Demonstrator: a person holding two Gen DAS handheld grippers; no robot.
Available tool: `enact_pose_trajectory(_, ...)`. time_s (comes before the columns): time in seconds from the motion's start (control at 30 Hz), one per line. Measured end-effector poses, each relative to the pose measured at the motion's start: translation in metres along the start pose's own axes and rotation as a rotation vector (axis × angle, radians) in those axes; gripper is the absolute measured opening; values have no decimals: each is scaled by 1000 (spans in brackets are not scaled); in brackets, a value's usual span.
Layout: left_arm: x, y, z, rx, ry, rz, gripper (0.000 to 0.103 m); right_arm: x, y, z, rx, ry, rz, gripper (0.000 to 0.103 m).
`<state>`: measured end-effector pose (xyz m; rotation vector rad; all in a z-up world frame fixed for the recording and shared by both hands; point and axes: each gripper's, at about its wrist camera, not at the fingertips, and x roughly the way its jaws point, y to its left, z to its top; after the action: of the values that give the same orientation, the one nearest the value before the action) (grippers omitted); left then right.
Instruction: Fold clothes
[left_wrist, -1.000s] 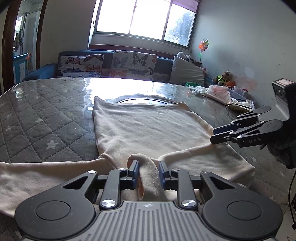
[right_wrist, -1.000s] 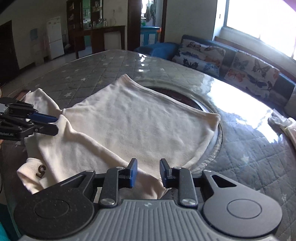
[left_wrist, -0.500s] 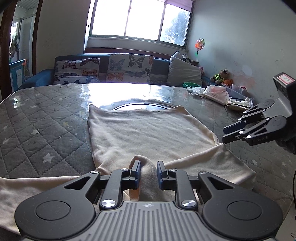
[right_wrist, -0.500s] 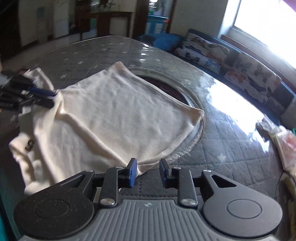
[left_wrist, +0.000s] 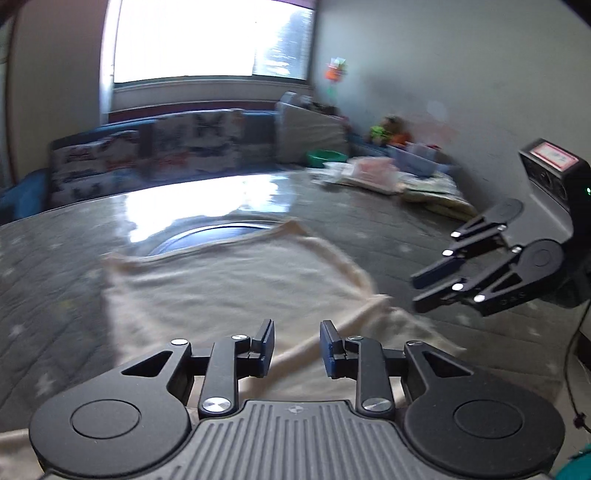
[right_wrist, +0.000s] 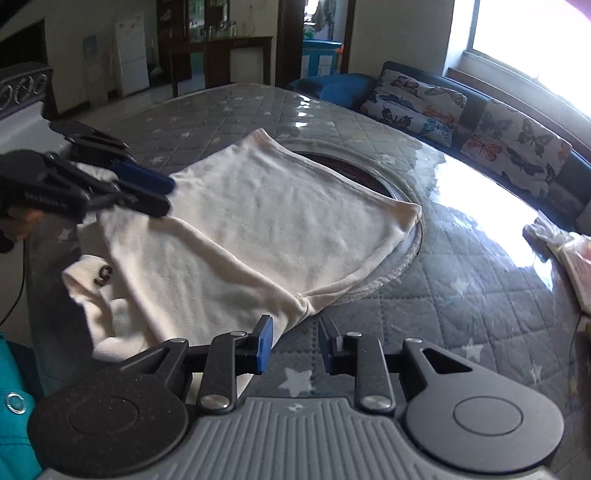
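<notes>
Two parted, empty grippers, left gripper (left_wrist: 296, 349) and right gripper (right_wrist: 294, 343), apparently above cream garment (right_wrist: 258, 229).

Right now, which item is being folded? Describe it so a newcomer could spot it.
Start at the grey quilted table with its round inset. Draped over the near edge of that inset lies a cream garment, spread flat. Nothing else there is as large or pale, and a small dark mark sits on its bunched left end.
</notes>
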<state>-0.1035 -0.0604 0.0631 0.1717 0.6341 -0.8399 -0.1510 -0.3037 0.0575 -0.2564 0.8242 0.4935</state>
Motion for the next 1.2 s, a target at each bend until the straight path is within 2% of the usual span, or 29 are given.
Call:
enact_pose_trajectory(0.1,30,-15,12,67,54,-69,31,-12,1,-12,49,-17,9,26)
enact_pose_trajectory(0.2,57,-20,20,118,107,-120,40,-25,5,-31,105,-25,20,27)
enact_pose_trajectory(0.27,70,-19,25,120,145,-177,45,-29,8,-40,134,-31,31,27)
enact_pose_trajectory(0.4,91,-15,30,104,231,-271,45,-34,14,-56,185,-52,35,27)
enact_pose_trajectory(0.53,104,-9,38,87,272,-291,45,-34,14,-65,218,-67,43,27)
enact_pose_trajectory(0.7,113,-6,48,80,319,-351,45,-32,13,-67,234,-86,52,27)
enact_pose_trajectory(0.83,121,-12,52,121,373,-358,43,-29,15,-67,232,-95,61,27)
enact_pose_trajectory(0.97,124,-12,57,137,411,-373,32,-27,19,-69,215,-98,67,27)
enact_pose_trajectory(1.07,125,-13,57,149,426,-371,29,-26,19,-71,226,-106,70,27)
enact_pose_trajectory(1.2,128,-12,59,140,439,-374,31,-26,18,-73,233,-120,74,27)
